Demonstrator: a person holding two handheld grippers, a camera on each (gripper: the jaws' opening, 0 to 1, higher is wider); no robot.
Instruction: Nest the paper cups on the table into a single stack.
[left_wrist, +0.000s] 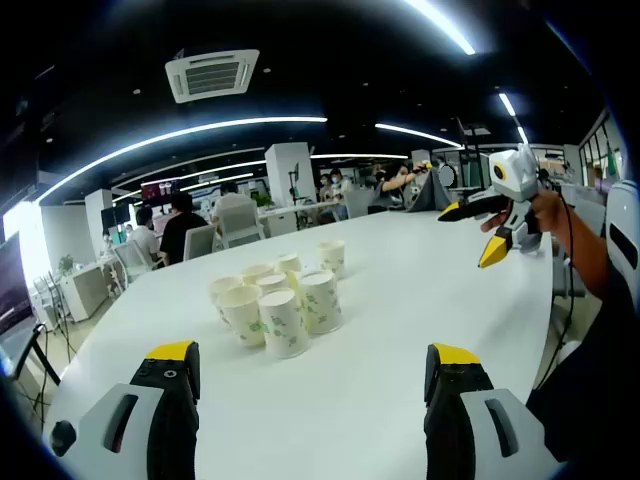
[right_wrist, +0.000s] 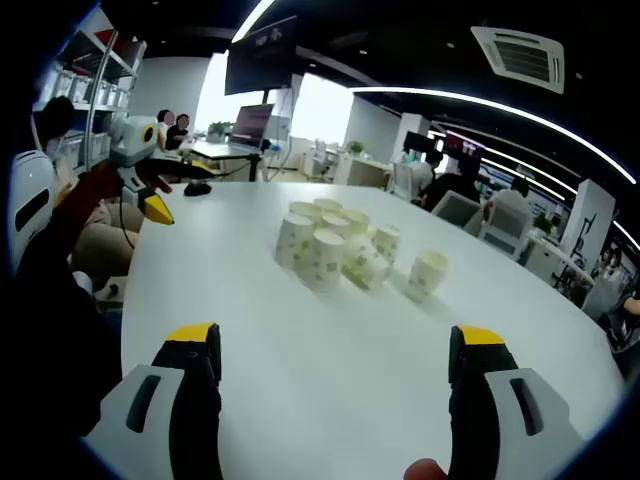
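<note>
— Open-plan office all round: curved strip lights (left_wrist: 190, 135) overhead, a square ceiling air vent (left_wrist: 211, 74), and seated people (left_wrist: 180, 228) at desks far behind the large white oval bench (left_wrist: 400, 320). Where are the cups?

— On the bench top, in a tight cluster of white paper cups with green print (left_wrist: 275, 305). In the left gripper view they sit at about eleven o'clock from the left hand-held gripper (left_wrist: 312, 372), well apart from its yellow-tipped jaws. One more lone paper cup (left_wrist: 332, 257) stands a little beyond the cluster, at about twelve o'clock.

— Upright?

— Most stand mouth up. In the right gripper view one tipped cup (right_wrist: 365, 265) leans on its side among the cluster, and the lone cup sits at about one o'clock.

— And the jaws?

— The left hand-held gripper's jaws are spread wide with nothing between them. The right hand-held gripper (right_wrist: 340, 352) is the same: jaws parted wide, bare bench between them, cups well ahead at twelve o'clock.

— Anything else?

— Each gripper appears in the other's view, hanging above the bench edge, held by a person's hand (left_wrist: 552, 210).
</note>
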